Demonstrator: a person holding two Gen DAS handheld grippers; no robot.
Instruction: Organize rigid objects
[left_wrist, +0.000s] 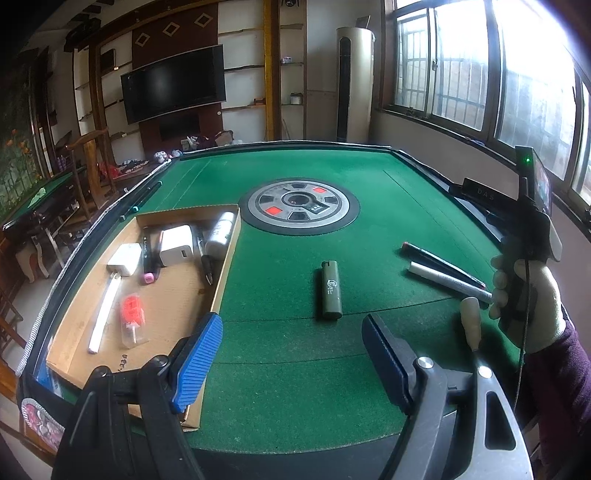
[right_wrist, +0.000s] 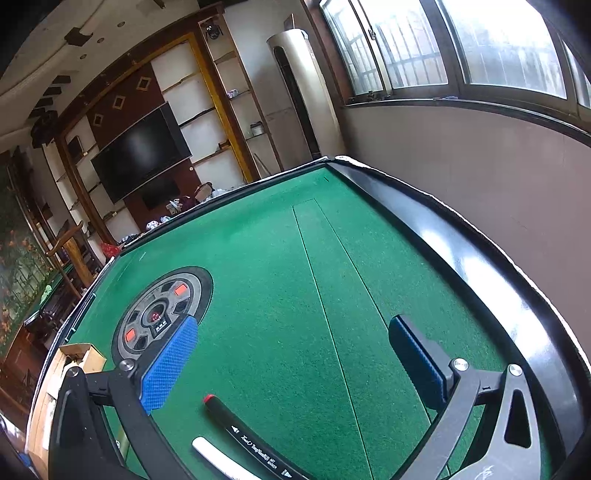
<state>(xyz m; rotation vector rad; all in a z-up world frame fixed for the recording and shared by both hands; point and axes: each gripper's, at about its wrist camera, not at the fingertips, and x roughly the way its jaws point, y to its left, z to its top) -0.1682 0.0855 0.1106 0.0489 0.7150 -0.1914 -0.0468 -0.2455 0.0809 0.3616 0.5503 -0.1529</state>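
An olive-green lighter (left_wrist: 330, 290) lies on the green felt, just beyond my left gripper (left_wrist: 291, 356). That gripper is open with nothing between its blue pads. To the right lie a black marker (left_wrist: 443, 264) and a white pen (left_wrist: 448, 282), side by side. A gloved hand (left_wrist: 532, 295) holds the right gripper's handle over their near ends. In the right wrist view, my right gripper (right_wrist: 293, 363) is open above the felt. The black marker (right_wrist: 251, 439) and white pen (right_wrist: 221, 461) lie low between its fingers, nearer the left one, untouched.
A shallow cardboard box (left_wrist: 226, 275) at the left holds two white chargers, markers, a white bottle and a red-capped item; its corner (right_wrist: 77, 356) shows in the right wrist view. The table's round centre dial (left_wrist: 299, 206) sits beyond the lighter. A raised black rim (right_wrist: 461, 266) borders the felt.
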